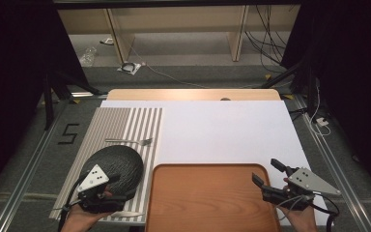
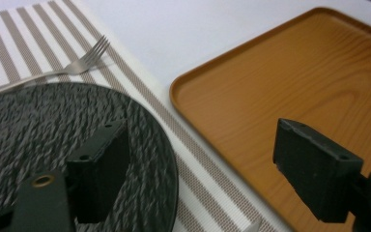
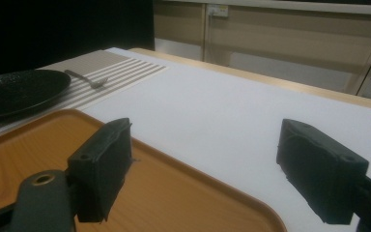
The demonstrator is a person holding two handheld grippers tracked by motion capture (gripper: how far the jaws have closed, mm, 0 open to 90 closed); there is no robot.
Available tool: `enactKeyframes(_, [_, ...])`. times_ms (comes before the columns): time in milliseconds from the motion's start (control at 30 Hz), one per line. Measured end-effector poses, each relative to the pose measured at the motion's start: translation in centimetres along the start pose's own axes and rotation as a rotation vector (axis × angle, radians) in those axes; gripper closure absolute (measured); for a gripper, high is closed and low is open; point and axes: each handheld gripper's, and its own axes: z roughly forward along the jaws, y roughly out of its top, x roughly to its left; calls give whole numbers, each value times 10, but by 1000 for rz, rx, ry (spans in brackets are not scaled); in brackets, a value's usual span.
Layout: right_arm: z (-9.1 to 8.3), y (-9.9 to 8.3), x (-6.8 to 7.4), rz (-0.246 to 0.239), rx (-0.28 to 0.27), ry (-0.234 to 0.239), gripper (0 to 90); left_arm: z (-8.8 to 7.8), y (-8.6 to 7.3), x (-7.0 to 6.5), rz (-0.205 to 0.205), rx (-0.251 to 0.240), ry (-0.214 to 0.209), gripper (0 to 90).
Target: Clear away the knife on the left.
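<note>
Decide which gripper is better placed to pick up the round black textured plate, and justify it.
Left, probably. The left gripper hangs open right over the round black textured plate on the striped placemat. The right gripper is open across the brown wooden tray, far from the plate.

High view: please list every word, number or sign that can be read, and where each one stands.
"5": dark mark on the grey floor, left of the table.
Black dots on the left gripper's grey plate: a pattern, not text.
Nothing else is readable.
</note>
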Motion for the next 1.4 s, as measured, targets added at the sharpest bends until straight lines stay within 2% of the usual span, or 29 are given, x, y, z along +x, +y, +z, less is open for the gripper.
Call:
enactKeyframes(367, [1, 0, 1, -7, 6, 11, 212, -16, -12, 11, 22, 96, 37, 228])
enactKeyframes(633, [3, 0, 3, -19, 13, 18, 211, -25, -20, 17, 54, 163, 75, 228])
enactKeyframes(800, [3, -1, 2, -18, 10, 20, 211, -32, -26, 23, 51, 211, 91, 229])
enactKeyframes(1033, [3, -1, 3, -17, 16, 20, 211, -43, -33, 30, 36, 247, 97, 232])
enactKeyframes(1400, [4, -1, 3, -21, 17, 22, 211, -50, -43, 42, 43, 330, 124, 243])
